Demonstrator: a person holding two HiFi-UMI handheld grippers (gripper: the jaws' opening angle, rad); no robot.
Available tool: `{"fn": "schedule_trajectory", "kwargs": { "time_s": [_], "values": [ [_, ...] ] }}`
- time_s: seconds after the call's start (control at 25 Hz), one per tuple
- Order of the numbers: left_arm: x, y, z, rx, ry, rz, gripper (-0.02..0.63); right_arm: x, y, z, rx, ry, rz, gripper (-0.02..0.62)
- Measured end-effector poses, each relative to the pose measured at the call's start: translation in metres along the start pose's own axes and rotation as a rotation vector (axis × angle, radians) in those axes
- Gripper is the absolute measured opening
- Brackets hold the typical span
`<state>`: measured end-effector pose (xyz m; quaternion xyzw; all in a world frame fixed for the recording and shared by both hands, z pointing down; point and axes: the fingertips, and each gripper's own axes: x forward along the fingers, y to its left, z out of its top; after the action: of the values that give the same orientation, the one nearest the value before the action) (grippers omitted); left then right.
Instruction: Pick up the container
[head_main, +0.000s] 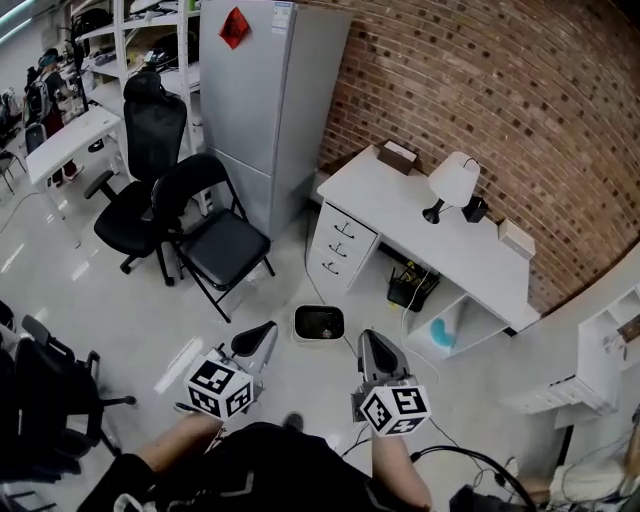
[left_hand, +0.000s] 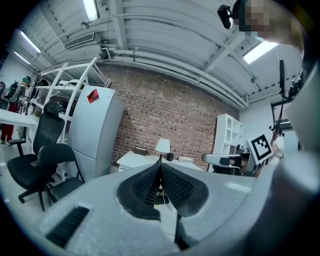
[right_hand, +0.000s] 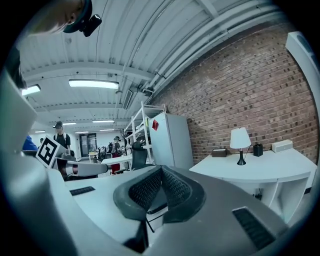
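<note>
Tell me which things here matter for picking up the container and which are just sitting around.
For the job:
- container on the floor
- left gripper, shut, empty
- right gripper, shut, empty

Just around:
- desk
- lamp
- fridge
- folding chair
- office chair

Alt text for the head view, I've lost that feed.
The left gripper and right gripper, both shut and empty, point at a small white-rimmed container on the floor ahead. Beyond it: a white desk with a lamp by a brick wall, a folding chair and a fridge to the left.
</note>
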<state>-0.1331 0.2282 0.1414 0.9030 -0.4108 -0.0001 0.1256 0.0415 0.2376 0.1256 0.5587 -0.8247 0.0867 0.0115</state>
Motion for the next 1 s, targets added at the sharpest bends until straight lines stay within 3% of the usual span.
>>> {"fn": "schedule_trajectory", "kwargs": {
  "time_s": [0.4,0.64,0.84,1.0],
  "values": [
    [0.073,-0.02,-0.003,0.045,0.042,-0.008,0.011,0.018,-0.08,0.006,0.028,-0.021,0.011,0.003],
    [0.094,-0.004,-0.012,0.003,0.076,0.028,0.011,0.037,-0.09,0.003,0.036,-0.007,0.048,0.003],
    [0.112,0.012,-0.012,0.09,0.104,0.048,0.011,0.068,-0.096,-0.001,0.025,0.023,0.064,0.005],
    [0.127,0.036,-0.009,0.048,0.08,0.056,0.011,0.097,-0.097,0.002,-0.004,0.031,0.073,0.003]
  ]
}}
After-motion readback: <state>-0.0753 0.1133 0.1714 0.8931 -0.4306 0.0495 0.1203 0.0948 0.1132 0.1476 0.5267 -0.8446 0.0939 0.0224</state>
